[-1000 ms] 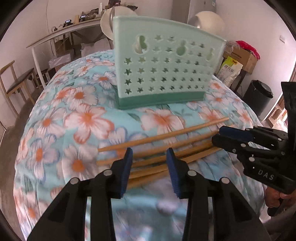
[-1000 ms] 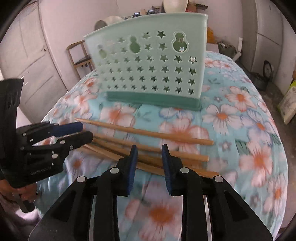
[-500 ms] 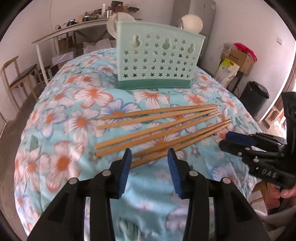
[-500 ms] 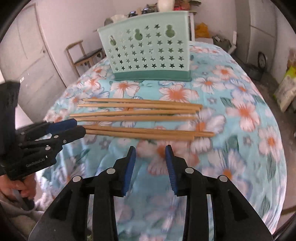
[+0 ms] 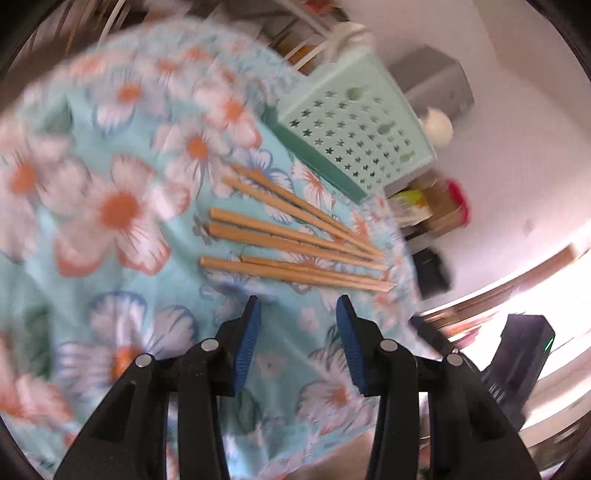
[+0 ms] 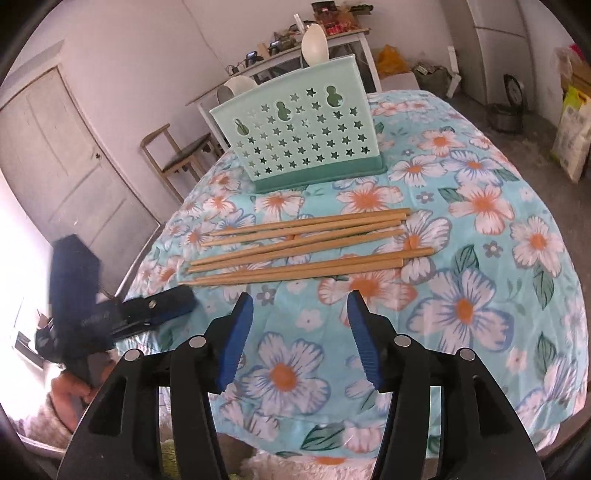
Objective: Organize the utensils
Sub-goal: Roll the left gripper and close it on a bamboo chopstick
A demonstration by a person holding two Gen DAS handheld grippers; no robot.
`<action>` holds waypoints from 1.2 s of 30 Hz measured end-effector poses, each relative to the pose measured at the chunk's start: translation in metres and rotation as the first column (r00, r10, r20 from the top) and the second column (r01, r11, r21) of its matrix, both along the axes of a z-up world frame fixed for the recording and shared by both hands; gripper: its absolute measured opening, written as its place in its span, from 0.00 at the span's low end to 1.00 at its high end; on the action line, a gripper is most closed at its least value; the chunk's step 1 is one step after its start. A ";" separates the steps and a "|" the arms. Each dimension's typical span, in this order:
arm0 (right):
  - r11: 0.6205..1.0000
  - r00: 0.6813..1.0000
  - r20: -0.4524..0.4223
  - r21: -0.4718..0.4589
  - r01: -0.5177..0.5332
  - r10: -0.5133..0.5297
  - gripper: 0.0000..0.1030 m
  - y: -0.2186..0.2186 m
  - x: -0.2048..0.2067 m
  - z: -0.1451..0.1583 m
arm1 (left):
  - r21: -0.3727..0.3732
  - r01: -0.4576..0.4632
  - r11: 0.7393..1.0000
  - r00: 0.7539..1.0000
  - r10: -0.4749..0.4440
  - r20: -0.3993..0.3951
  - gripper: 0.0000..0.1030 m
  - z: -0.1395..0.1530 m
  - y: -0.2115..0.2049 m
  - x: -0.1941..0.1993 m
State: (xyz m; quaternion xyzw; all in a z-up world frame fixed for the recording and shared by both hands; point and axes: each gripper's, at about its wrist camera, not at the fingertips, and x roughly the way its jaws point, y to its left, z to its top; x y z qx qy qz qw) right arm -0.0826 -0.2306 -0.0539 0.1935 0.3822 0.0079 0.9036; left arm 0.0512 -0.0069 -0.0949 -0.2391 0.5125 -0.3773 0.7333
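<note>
Chopsticks (image 6: pixel 303 245): six wooden sticks lying flat on the bench, roughly parallel in three loose pairs. Thin tips point toward the left gripper's side; some sticks touch or overlap along their length.
Utensil holder (image 6: pixel 303 136): mint-green plastic caddy with star-shaped holes and a darker green base. It stands upright on the bench beyond the chopsticks, apart from them. Pale rounded utensil heads (image 6: pixel 314 38) rise behind its rim.
Bench (image 6: pixel 480 302): covered with a turquoise cloth with white-and-orange flowers. Bare cloth separates the chopsticks from the holder.
Right gripper (image 6: pixel 300 304): jaws are opening, with nothing between them. It hovers just short of the nearest pair of chopsticks, aimed down at the cloth.
Left gripper (image 5: pixel 298 308): jaws partly apart and empty, just short of the nearest chopstick. This view is rolled and motion-blurred. From the right wrist camera the same gripper (image 6: pixel 173 302) appears at the left bench edge, near the thin tips; whether it touches them cannot be determined.
Hand (image 6: pixel 70 395): grips the left gripper's handle below the bench edge.
Obstructions: none between either gripper and the chopsticks.
Surroundings: wooden chair (image 6: pixel 177 155) and white door (image 6: pixel 62 162) beyond the bench; cluttered side table (image 6: pixel 314 33) against the wall; sack (image 6: pixel 570 133) and dark round object on the floor.
</note>
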 end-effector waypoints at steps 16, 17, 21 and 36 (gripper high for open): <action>0.998 1.000 -0.010 0.055 0.020 -0.020 0.50 -0.016 0.002 -0.013 | -0.122 -0.394 0.911 0.864 0.322 -0.387 0.11 -0.033 0.013 0.028; 0.998 1.000 -0.007 0.061 0.027 -0.026 0.50 -0.021 0.001 -0.013 | -0.120 -0.400 0.909 0.861 0.327 -0.389 0.11 -0.034 0.012 0.028; 0.995 0.999 -0.004 0.085 0.043 -0.043 0.50 -0.036 0.000 -0.015 | -0.118 -0.392 0.912 0.867 0.323 -0.380 0.11 -0.026 0.016 0.022; 0.989 0.999 0.011 0.142 0.040 -0.042 0.50 -0.055 0.003 -0.024 | -0.179 -0.446 0.877 0.791 0.293 -0.537 0.33 -0.035 0.019 0.010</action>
